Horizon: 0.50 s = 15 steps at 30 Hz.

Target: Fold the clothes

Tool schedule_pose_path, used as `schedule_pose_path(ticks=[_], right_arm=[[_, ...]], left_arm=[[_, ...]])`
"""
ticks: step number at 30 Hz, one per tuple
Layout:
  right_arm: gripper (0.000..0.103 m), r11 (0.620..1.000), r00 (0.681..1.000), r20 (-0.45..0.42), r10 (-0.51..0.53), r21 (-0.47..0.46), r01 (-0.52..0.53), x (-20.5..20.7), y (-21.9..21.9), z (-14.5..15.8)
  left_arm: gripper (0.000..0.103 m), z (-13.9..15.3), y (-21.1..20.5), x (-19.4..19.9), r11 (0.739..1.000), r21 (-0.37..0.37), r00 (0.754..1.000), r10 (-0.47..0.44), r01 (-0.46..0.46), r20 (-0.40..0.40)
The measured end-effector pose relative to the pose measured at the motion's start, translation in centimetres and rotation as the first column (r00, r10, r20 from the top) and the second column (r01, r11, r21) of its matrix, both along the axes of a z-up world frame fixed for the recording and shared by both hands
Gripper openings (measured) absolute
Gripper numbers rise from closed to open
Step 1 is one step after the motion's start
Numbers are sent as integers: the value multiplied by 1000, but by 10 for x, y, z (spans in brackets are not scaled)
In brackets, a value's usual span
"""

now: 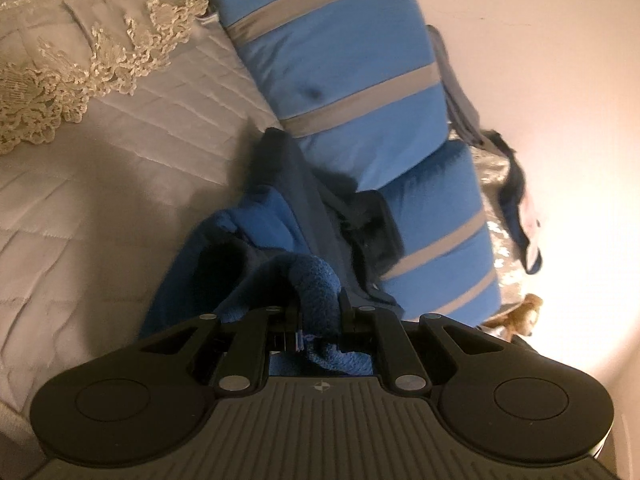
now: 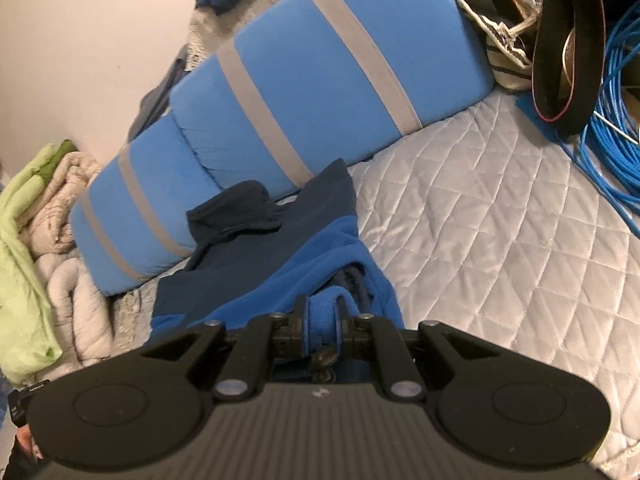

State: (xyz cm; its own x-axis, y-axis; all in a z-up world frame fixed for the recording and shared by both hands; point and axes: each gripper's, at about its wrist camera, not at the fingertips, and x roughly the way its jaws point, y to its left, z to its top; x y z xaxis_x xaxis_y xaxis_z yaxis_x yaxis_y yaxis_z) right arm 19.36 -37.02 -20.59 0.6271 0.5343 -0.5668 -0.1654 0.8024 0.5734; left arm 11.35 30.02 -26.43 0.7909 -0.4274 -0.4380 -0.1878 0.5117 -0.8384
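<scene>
The left gripper was closed on a thick fold of a blue fleece top, the fuzzy cloth bunched between its 2 fingers and spilling back toward the camera. The right gripper was likewise clamped narrow on another fold of the same fleece top, with a small dark zipper pull hanging just behind its fingers.

The top, bright blue with navy panels, lay rumpled on a quilted grey bedspread, its far navy edge touching 2 blue cushions with grey stripes that stood in a row against the wall. In the left view the same cushions ran up the frame, with cream lace trim lying on the bedspread to their left.

No box or basket showed clearly. At the top right of the right view, a black strap and a coil of blue cable sat on the bed's edge beside a striped cloth bag; what it held could not be told. At the left of that view, a pale green cloth lay over a heap of beige bedding. A small brown stuffed toy lay beyond the cushions in the left view.
</scene>
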Motion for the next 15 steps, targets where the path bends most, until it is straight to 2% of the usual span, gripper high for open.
schedule_pose_path(ticks=[15], right_arm=[[12,998,995,-97,-38,-60,33,63,29,-52]], left_arm=[[14,-41,0,46,997,18,989,72,-70,-129]])
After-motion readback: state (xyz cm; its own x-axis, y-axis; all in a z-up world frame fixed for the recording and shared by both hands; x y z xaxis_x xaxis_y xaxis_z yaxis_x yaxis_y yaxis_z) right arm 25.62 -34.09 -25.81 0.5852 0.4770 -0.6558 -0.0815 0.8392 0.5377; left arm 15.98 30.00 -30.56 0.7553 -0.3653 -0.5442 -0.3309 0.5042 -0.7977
